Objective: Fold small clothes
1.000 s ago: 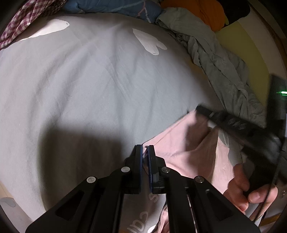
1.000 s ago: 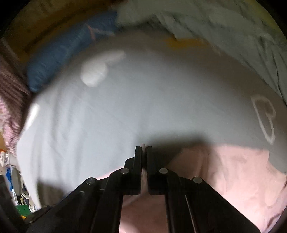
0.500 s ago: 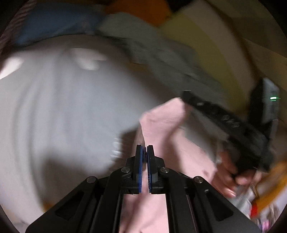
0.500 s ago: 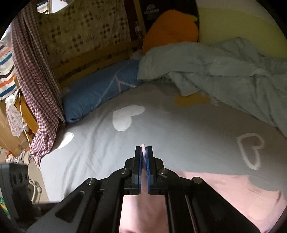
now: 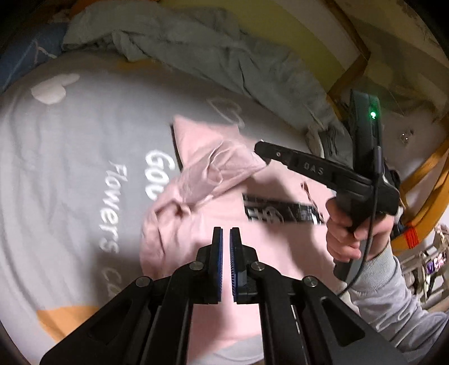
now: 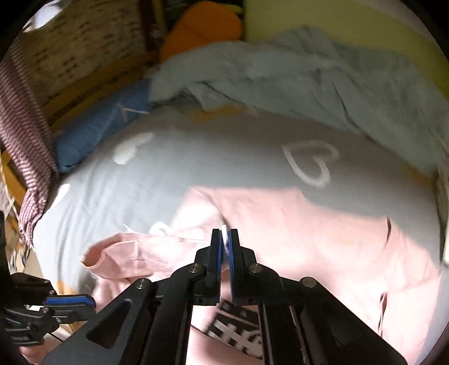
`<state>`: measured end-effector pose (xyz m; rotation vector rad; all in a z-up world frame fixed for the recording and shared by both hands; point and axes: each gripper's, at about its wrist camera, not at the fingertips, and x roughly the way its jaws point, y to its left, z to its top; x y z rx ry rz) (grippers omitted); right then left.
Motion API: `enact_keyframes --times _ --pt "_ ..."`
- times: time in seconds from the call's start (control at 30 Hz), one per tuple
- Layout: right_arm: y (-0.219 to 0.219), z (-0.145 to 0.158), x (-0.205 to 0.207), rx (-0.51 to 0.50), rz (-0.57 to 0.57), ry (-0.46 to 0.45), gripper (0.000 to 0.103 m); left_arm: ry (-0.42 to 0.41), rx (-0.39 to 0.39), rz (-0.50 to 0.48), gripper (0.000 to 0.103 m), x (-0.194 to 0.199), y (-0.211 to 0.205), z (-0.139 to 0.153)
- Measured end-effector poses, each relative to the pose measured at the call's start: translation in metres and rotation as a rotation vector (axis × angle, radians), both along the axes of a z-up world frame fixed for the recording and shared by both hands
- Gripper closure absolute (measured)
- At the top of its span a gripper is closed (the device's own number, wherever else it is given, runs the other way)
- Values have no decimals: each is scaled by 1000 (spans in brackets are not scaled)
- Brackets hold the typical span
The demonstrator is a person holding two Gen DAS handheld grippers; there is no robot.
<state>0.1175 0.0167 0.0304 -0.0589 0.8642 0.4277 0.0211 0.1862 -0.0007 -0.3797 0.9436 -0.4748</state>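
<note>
A pink shirt (image 5: 280, 241) with a black printed band lies spread on the grey bed sheet (image 5: 70, 168); it also shows in the right wrist view (image 6: 308, 224). My left gripper (image 5: 226, 238) hovers over the shirt's middle, jaws a small gap apart, nothing between them. My right gripper (image 6: 225, 238) is shut on a pink fold of the shirt and holds it raised. It shows from the side in the left wrist view (image 5: 262, 148), pulling a crumpled flap. The left gripper shows at the lower left of the right wrist view (image 6: 67, 303).
A rumpled grey-green blanket (image 5: 224, 56) lies along the far side of the bed. A blue pillow (image 6: 106, 123) and an orange cushion (image 6: 202, 25) sit at the head. A checked cloth (image 6: 25, 140) hangs at left. A wooden frame (image 5: 426, 196) stands at right.
My left gripper let go of the shirt edge and its jaws parted slightly. The shirt now lies spread with its print up. My right gripper keeps its hold on the fabric.
</note>
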Motion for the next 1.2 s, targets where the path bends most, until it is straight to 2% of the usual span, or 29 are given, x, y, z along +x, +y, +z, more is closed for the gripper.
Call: enact_keyframes --times 0.07,0.13,0.17,0.2,0.3,0.4,0.43,0.5,0.53,0.57,0.63,0.7,0.8,0.87,0.9,0.93,0.97,1.0,1.03,1.1,1.13,1.17,1.2 --pt "-8 -11 -2 1 -4 19 99 -12 -1 4 99 -6 -1 0" --pt "-11 -19 -4 -3 1 30 99 -65 1 54 99 -12 4 7" --pt "-13 -22 -5 -5 1 35 99 -98 -3 77 97 -15 8 12" --pt "-17 -25 -7 -5 -7 36 99 -111 -5 77 89 -11 8 15" --pt "-20 -22 -12 0 -12 20 99 -44 7 64 88 0 4 3" --pt "-16 -7 -23 16 4 -37 95 80 130 143 100 16 -2 -25" --pt "-12 0 -28 25 24 -59 93 111 176 161 103 20 -5 -33" --pt "2 12 -38 50 94 -86 80 115 195 169 103 17 -8 -34" --pt "9 16 -43 55 118 -95 67 114 196 172 103 16 -8 -33" --pt "16 20 -47 64 142 -106 58 121 188 178 103 16 -7 -35" --pt "32 26 -55 94 211 -103 57 151 146 191 103 16 -2 -41" --pt "49 25 -56 114 251 -58 57 162 108 196 103 12 3 -44" --pt "70 10 -52 71 234 -19 57 179 47 200 103 12 10 -41" --pt "77 -5 -48 60 229 40 57 197 6 204 103 10 16 -45" --pt "76 -12 -47 79 236 76 57 204 -15 207 103 9 19 -46" --pt "76 -19 -46 96 239 105 64 210 -39 208 103 9 22 -47" --pt "75 -24 -45 106 237 126 83 211 -62 209 103 8 25 -47" --pt "73 -29 -47 113 231 134 94 213 -94 209 103 7 31 -46" --pt "70 -31 -50 124 223 123 101 217 -171 191 101 7 36 -47" --pt "60 -30 -63 178 233 84 101 257 -384 135 101 8 44 -57" --pt "56 -29 -67 201 239 79 101 266 -423 142 101 8 48 -59" --pt "51 -29 -72 224 235 75 101 252 -379 176 101 7 49 -58" --pt "45 -28 -76 249 223 71 101 233 -301 205 101 5 49 -54"
